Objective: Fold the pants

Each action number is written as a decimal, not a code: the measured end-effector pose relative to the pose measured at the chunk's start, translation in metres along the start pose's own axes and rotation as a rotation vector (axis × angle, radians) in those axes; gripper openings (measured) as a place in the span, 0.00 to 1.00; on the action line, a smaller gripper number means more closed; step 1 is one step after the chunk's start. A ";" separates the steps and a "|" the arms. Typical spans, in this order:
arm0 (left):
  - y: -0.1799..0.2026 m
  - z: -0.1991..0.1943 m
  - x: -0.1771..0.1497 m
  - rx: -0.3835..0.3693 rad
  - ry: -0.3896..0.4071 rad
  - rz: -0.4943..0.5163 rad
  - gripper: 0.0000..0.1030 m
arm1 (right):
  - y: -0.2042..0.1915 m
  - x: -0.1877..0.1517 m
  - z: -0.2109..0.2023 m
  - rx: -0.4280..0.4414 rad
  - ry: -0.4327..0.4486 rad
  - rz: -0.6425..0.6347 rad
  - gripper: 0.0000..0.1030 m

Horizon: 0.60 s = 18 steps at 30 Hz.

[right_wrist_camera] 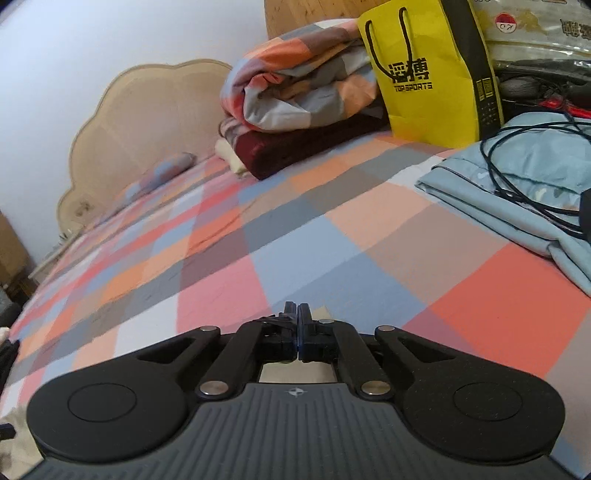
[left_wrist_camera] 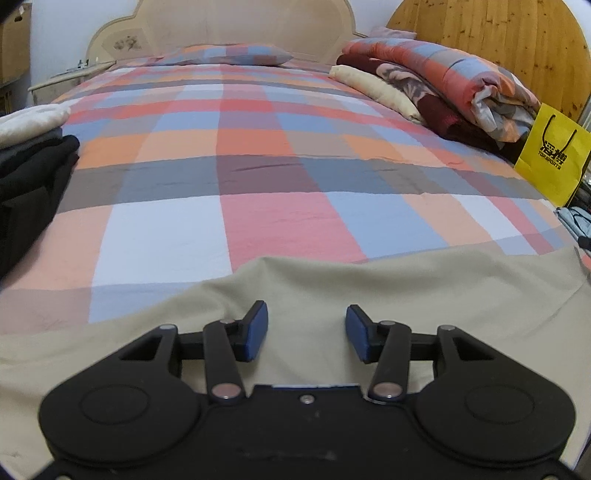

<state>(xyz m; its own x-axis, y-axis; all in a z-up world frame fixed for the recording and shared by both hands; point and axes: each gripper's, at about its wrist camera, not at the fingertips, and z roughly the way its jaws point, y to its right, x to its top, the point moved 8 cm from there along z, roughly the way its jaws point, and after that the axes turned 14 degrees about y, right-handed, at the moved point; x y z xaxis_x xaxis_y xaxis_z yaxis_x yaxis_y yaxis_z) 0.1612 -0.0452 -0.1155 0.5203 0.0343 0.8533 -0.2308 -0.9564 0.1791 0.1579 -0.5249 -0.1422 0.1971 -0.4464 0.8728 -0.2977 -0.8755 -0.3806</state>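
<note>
On the near edge of the bed, 1 pair of beige pants point(left_wrist_camera: 369, 291) lies spread flat across the checked bedsheet point(left_wrist_camera: 258, 155), the cloth running from left to right under the left wrist camera with a shallow ridge rising near its far edge; no fold line or doubled layer can be made out, so folding is judged not yet begun or at its very first step, with all folds still to make. Left gripper point(left_wrist_camera: 306, 332): jaws apart, blue pads point(left_wrist_camera: 256, 330) standing over the beige cloth with fabric visible between them but not pinched; whether the tips touch the cloth cannot be told. Right gripper point(right_wrist_camera: 297, 328): jaws closed together, nothing seen between them, held above the checked sheet; a small patch of beige shows beneath its frame, so the pants appear to lie just below and behind its tips. Surrounding items, outward: 1 stack of dark folded garments point(left_wrist_camera: 29, 173) at the left side of the bed; 1 pile of folded quilts point(left_wrist_camera: 436, 88) at the far right; 1 yellow shopping bag point(right_wrist_camera: 424, 74) beside that pile; 1 light-blue folded cloth point(right_wrist_camera: 517, 192) with black cables lying on it; 1 pillow point(left_wrist_camera: 229, 55) by the headboard point(left_wrist_camera: 243, 22).
</note>
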 end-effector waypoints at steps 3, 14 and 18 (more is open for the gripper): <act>-0.002 0.000 0.001 -0.003 0.000 -0.010 0.47 | -0.002 0.002 -0.004 0.048 -0.011 -0.001 0.23; 0.000 0.003 0.000 0.005 -0.003 -0.004 0.50 | -0.004 -0.017 0.014 0.067 -0.131 -0.105 0.05; 0.000 0.007 -0.001 0.018 -0.007 -0.004 0.50 | 0.001 -0.006 0.008 0.033 -0.033 -0.070 0.00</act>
<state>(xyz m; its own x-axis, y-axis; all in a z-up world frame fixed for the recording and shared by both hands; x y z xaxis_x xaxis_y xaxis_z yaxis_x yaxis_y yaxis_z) 0.1664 -0.0472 -0.1198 0.5269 0.0364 0.8491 -0.2138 -0.9613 0.1739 0.1645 -0.5248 -0.1500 0.2470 -0.3895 0.8873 -0.2517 -0.9100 -0.3294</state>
